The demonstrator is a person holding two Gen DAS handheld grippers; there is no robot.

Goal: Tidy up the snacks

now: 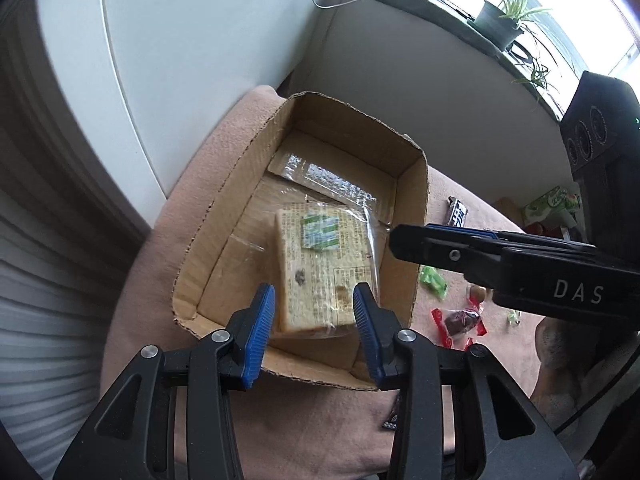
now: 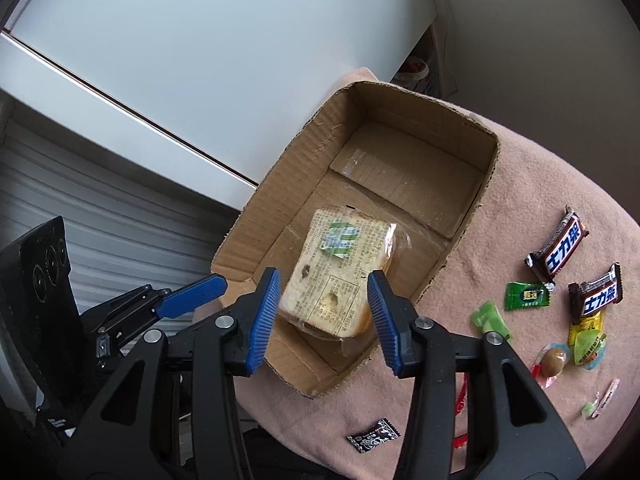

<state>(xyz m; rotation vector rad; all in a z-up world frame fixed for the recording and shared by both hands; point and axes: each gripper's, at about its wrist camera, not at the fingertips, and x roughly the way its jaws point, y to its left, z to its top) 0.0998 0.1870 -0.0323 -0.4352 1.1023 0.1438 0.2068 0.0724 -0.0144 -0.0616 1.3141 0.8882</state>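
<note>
An open cardboard box [image 1: 404, 208] [image 2: 486, 178] sits on a pink blanket. A wrapped bread slice [image 1: 324, 268] [image 2: 336, 276] lies inside it, near the front. My left gripper [image 1: 314, 316] is open above the box's near end, its pads either side of the bread but apart from it. My right gripper [image 2: 324, 304] is open too, hovering over the bread without touching it; it also shows in the left wrist view [image 1: 408, 240] above the box's right wall. Loose snacks lie right of the box: two chocolate bars [image 2: 560, 248] [image 2: 596, 296], green candies [image 2: 526, 296], a red-wrapped sweet [image 1: 460, 320].
The pink blanket [image 2: 516, 208] covers a rounded table. A small black candy [image 2: 374, 436] lies near the table's front edge. A white cabinet [image 2: 200, 60] stands behind the box. A black speaker [image 1: 600, 128] and potted plants [image 1: 500, 20] stand at the right by a window.
</note>
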